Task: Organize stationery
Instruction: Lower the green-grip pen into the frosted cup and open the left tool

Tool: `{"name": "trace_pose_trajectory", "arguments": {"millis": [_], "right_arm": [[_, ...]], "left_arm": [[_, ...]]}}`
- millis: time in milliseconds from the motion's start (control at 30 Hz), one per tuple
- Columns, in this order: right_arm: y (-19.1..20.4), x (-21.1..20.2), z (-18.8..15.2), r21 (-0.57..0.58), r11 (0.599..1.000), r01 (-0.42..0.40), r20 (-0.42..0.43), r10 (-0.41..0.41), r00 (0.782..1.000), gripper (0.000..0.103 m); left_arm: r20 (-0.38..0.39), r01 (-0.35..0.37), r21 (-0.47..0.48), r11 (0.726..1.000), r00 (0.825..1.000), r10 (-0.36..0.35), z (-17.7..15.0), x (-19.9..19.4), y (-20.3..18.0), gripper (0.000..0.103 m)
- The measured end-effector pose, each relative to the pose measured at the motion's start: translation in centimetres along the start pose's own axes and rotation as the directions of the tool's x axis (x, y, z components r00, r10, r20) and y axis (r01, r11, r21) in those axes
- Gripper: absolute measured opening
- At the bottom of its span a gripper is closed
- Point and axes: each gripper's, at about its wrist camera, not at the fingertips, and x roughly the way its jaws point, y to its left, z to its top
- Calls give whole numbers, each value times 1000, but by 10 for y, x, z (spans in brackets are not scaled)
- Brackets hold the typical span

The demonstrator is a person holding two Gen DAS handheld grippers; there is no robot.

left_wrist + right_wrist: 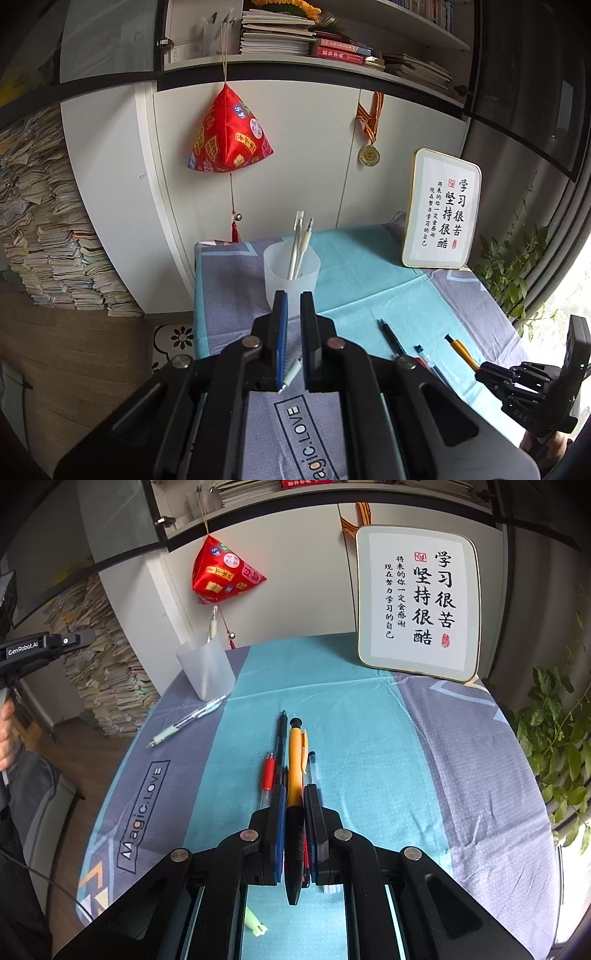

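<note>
A translucent white cup (291, 280) stands on the cloth-covered table (369, 738) with two pens (301, 240) upright in it. My left gripper (294, 299) hovers just short of the cup, shut and holding nothing. Below it a clear pen with a green grip (184, 720) lies loose beside the cup (207, 668). My right gripper (295, 792) is shut on an orange pen with a black grip (295, 760), low over the table. Next to it lie a black pen (282, 734), a red pen (268, 771) and a clear blue pen (314, 768).
A framed calligraphy plaque (417, 602) leans at the table's back right, with a leafy plant (554, 731) past the right edge. A red hanging ornament (229, 136) dangles behind the cup. Stacked papers (44, 221) fill the left. A small green cap (255, 923) lies under the right gripper.
</note>
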Motion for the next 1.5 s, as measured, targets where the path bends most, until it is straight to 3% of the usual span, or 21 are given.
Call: {"name": "trace_pose_trajectory", "arguments": {"millis": [233, 267, 300, 333, 367, 400, 500, 567, 600, 633, 667, 700, 833, 1067, 1267, 1500], "right_arm": [[-4, 1, -4, 5, 1000, -15, -16, 15, 1000, 11], [-4, 1, -4, 5, 1000, -20, -18, 20, 1000, 11], [-5, 1, -4, 9, 1000, -25, -20, 25, 999, 11], [-6, 1, -4, 14, 1000, -28, -23, 28, 999, 11], [-7, 1, -5, 17, 999, -28, -24, 28, 999, 11], [-8, 2, -5, 20, 999, -25, -25, 26, 999, 11], [-10, 2, -5, 28, 999, -29, -29, 30, 999, 11], [-10, 3, -6, 30, 999, -29, -31, 30, 999, 11], [-10, 3, -6, 31, 999, -29, -31, 30, 999, 11], [-10, 3, -6, 32, 999, -31, -32, 33, 999, 11], [-11, 3, -6, 34, 999, -33, -33, 34, 999, 11], [-11, 4, -6, 36, 999, -34, -35, 35, 999, 11], [-12, 4, -6, 40, 999, -35, -37, 36, 999, 11], [-14, 0, -6, 53, 998, -43, -25, 44, 999, 11], [-11, -3, -7, 57, 997, -60, -21, 61, 998, 11], [-13, -8, -6, 64, 996, -59, -11, 60, 998, 11]], "left_arm": [[-169, -3, 43, 999, 986, 10, -49, 55, 2, 12], [-191, 3, 66, 998, 981, 10, -58, 65, 0, 21], [-215, -1, 91, 996, 976, 20, -66, 75, -2, 40], [-236, -4, 110, 994, 971, 30, -72, 84, -3, 52], [-246, -7, 125, 992, 969, 38, -78, 93, -4, 62], [-247, 10, 137, 990, 969, 24, -83, 99, -6, 62], [-292, 32, 176, 984, 956, 21, -92, 120, -10, 62], [-332, 53, 193, 980, 943, 14, -97, 134, -10, 56], [-358, 62, 181, 982, 934, 6, -100, 141, -8, 40], [-346, 102, 139, 985, 937, -49, -100, 141, -4, 33], [-348, 118, 120, 986, 935, -69, -99, 142, -1, 17], [-350, 114, 136, 984, 935, -60, -98, 142, -1, 11], [-355, 145, 136, 980, 931, -88, -97, 139, -1, 9], [-227, 122, 132, 984, 970, -90, -59, 92, 5, 9], [-159, 72, 160, 984, 986, -47, -22, 63, 9, 9], [-196, 40, 230, 972, 981, 6, -3, 65, 7, 9]]}}
